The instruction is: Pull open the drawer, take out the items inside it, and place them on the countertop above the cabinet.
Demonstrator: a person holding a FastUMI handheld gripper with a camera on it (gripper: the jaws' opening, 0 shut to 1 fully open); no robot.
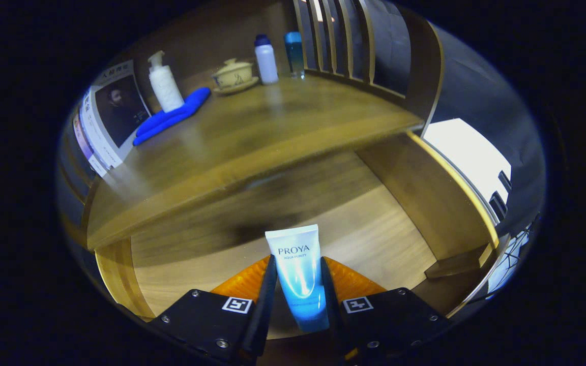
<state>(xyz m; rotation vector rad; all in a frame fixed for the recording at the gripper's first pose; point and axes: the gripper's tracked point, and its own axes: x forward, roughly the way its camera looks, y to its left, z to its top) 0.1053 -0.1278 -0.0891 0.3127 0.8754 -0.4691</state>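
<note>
Clamping both fingers (267,284) of the gripper (298,284) on a white-and-blue plastic squeeze tube (297,269), which stands between them above the open wooden drawer (374,234). Beyond the fingers, the brown wooden countertop (252,137) carries a blue folded cloth (171,118), white pump bottle (164,84), cream lidded teacup (233,75), and a white bottle with a blue cap (265,60).

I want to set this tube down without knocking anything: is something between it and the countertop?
The tongs are shut on the tube over the open drawer. The countertop's front edge overhangs just ahead; beyond it the near surface is bare. The bottles and cloth sit farther back.
</note>
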